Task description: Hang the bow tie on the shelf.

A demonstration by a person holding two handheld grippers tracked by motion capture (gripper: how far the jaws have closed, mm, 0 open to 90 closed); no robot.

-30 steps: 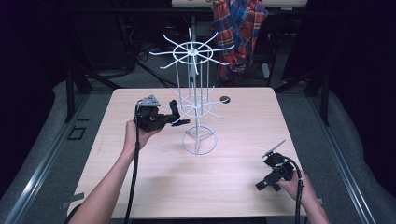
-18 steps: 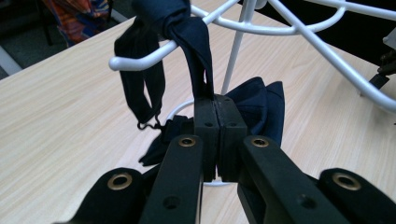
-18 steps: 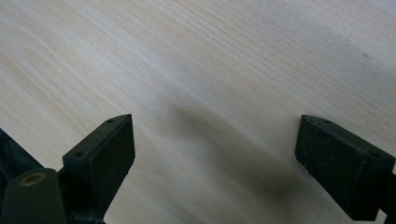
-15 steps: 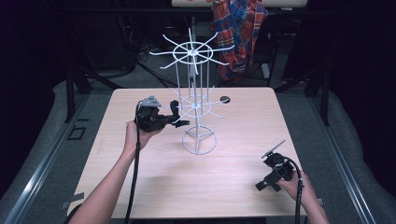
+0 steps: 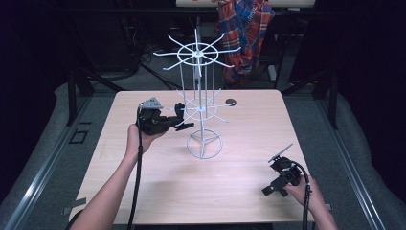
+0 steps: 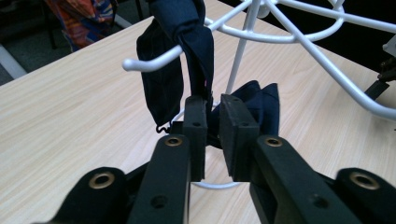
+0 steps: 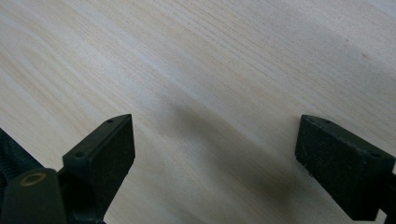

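At the white wire rack's (image 5: 201, 108) lower hook, your left gripper (image 6: 212, 116) has just cracked open, dark blue cloth (image 6: 187, 51) draped over the hook, between but not pinched; next back out clear; right gripper (image 7: 210, 154) wide open, empty.

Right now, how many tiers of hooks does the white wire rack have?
2: the upper tier atop the pole, the lower tier halfway down, above the base ring. None looks hidden.
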